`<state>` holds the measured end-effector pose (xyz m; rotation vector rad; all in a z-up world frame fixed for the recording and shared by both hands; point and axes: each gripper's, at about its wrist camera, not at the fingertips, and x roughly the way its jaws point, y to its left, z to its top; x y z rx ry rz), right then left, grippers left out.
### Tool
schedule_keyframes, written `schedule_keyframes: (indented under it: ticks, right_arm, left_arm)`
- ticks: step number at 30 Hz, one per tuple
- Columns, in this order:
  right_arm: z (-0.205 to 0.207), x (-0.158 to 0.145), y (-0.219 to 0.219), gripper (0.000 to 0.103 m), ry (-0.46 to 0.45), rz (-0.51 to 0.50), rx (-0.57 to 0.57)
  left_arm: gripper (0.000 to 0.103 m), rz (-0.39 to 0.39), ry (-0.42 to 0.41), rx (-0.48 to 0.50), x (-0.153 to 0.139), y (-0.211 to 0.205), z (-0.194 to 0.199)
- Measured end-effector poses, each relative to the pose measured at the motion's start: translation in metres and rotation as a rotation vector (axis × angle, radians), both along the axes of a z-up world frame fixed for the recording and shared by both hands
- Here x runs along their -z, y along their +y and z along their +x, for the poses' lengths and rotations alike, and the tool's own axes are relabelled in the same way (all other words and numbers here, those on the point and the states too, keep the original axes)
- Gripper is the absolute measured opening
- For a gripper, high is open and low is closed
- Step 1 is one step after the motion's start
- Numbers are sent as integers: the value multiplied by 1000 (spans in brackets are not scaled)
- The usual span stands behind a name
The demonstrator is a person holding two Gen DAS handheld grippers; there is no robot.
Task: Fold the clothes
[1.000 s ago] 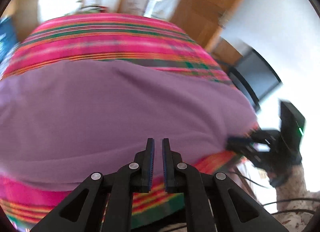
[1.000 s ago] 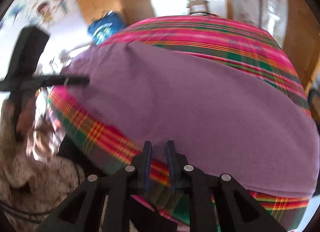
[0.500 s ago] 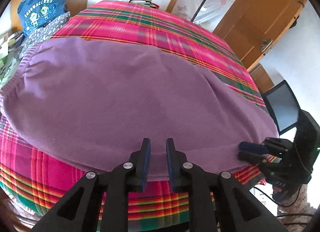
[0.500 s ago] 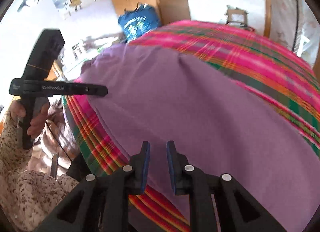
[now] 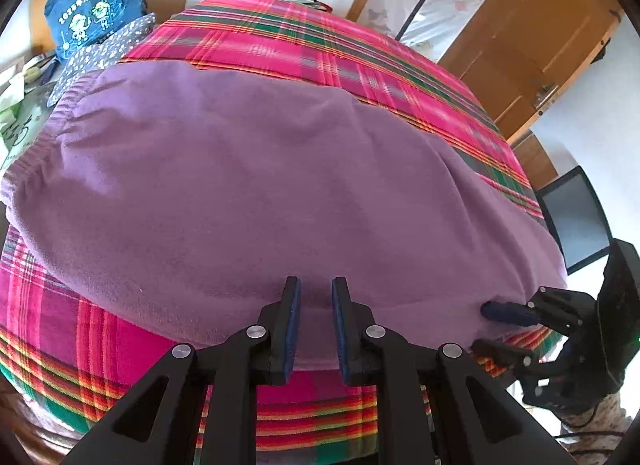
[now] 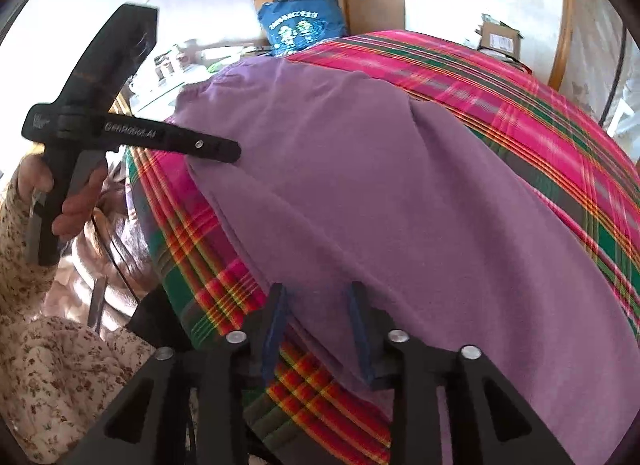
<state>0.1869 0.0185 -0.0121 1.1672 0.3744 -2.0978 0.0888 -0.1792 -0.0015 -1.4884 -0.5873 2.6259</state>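
Purple garment (image 5: pixel 260 185) under both grippers — spread (jaws parted).

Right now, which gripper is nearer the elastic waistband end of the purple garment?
Left. The left gripper sits mid-hem, partway toward the waistband; the right gripper is at the opposite corner of the purple garment.

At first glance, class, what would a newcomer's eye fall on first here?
A big purple garment lies spread flat over a bright pink plaid cloth covering the table. Both grippers sit open at its near edge, the left gripper and the right gripper. A blue bag stands beyond the far left corner.
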Motion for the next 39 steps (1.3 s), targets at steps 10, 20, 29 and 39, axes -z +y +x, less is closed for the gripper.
schedule_keyframes:
  ticks: [10,20,29,39]
  right_arm:
    - [9,-2,-4,4,16,17,7]
    - [31,1,-14,0,-42,20,-67]
    - [-8,-26,-1,4,-57,-148,21]
    - [-15,-2,-28,5,-148,-101,-74]
  left_arm:
    - [16,7,0,-3,1,-5,2]
    - [16,-1,-3,-12,1,-9,6]
    - [16,-7,-9,-34,0,-21,11]
    - [17,-26,12,-80,-17,-36,6]
